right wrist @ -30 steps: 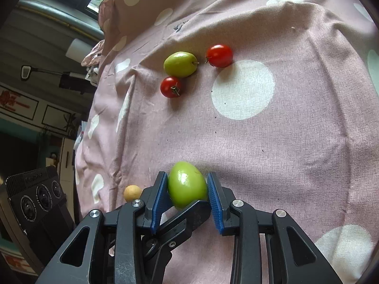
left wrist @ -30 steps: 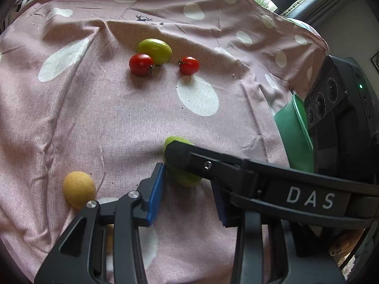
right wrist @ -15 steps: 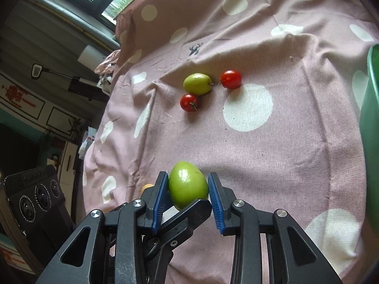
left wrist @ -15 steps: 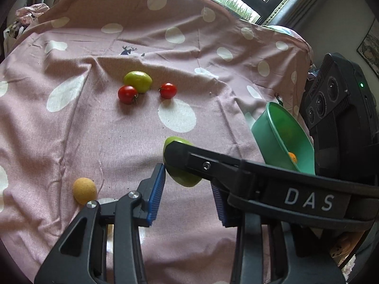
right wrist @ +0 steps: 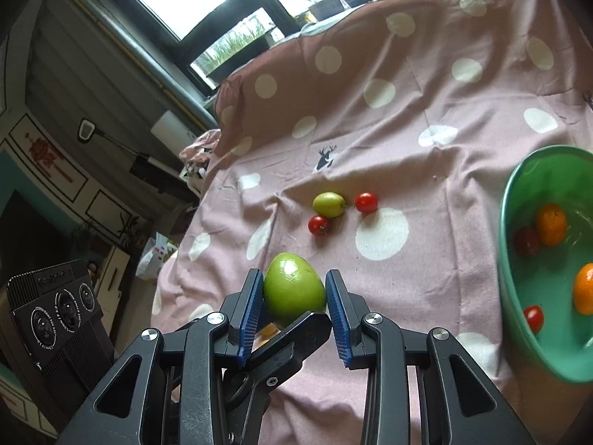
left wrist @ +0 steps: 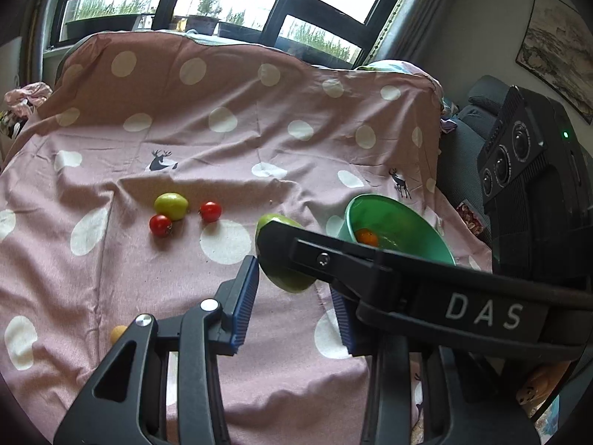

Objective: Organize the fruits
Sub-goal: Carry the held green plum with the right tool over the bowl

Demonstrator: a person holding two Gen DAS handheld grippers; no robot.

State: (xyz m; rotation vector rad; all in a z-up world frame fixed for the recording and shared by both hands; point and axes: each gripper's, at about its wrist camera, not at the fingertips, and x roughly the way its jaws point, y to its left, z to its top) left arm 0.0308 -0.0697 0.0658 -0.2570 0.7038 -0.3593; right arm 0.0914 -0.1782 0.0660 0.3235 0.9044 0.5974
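Observation:
A green egg-shaped fruit (right wrist: 294,287) hangs above the pink dotted cloth with my right gripper (right wrist: 294,278) shut on it, both blue pads against its sides. In the left wrist view the same fruit (left wrist: 289,278) sits at the tips of my left gripper (left wrist: 293,274). Its left edge meets the left pad, while the right gripper's finger (left wrist: 333,259) hides the other side. To the right, a green bowl (right wrist: 556,170) holds oranges and small tomatoes. Another green fruit (right wrist: 328,204) and two red tomatoes (right wrist: 319,225) (right wrist: 366,203) lie together further back.
A small yellow fruit (left wrist: 118,333) lies on the cloth (left wrist: 111,278) at the near left, half hidden by my left finger. The cloth rises over a backrest under the windows. The bowl (left wrist: 407,218) stands near the cloth's right edge.
Both grippers have risen together with the green fruit, so the cloth and the fruits on it look smaller. The green bowl has come into view on the right.

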